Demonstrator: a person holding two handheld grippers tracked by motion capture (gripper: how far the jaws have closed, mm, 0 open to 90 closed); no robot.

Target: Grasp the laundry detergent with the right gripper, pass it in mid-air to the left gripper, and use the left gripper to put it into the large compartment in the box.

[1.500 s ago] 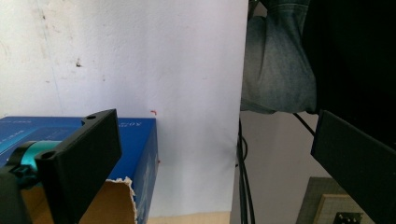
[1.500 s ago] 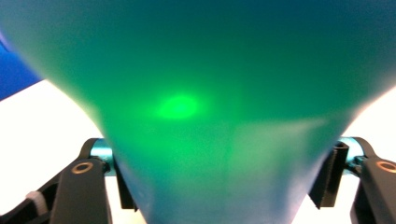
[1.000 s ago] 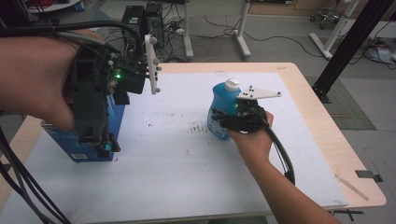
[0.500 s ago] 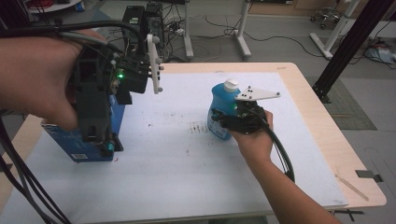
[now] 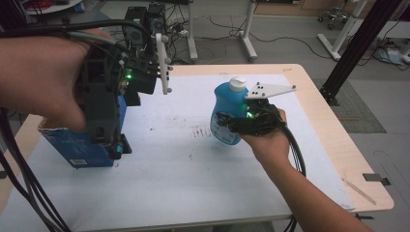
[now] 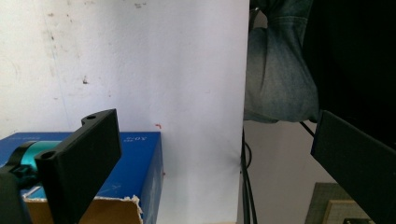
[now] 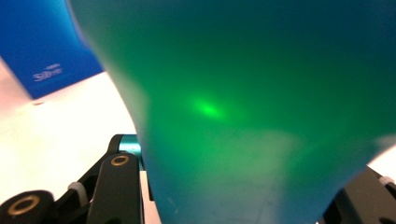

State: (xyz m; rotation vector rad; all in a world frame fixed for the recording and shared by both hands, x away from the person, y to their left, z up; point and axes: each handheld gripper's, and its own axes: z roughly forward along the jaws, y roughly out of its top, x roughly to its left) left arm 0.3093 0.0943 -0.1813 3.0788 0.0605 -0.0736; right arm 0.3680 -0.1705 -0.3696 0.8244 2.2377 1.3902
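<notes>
A person's right gripper grasps a blue bottle with a white cap, its jaws clamped on the bottle's lower body; the bottle stands upright near the middle of the table, its base apparently just clear of the white sheet; seen from the right gripper view, the bottle sits squarely between the jaws. The left gripper hangs over the open blue box at the table's left edge, jaws spread wide and grasping nothing — the left gripper view shows the box below one jaw, its torn cardboard rim exposed.

The step in hand looks like the lift — bottle secured, carry not yet begun; the next move likely calls for swinging it left toward the box and lowering it through the opening without tipping it or catching the box wall; the left gripper may have to steady the box or clear the way.

Against the earlier frames, the bottle sits slightly higher; the right jaws have just been closing on it, the bottle between them; the left gripper has hardly shifted.
</notes>
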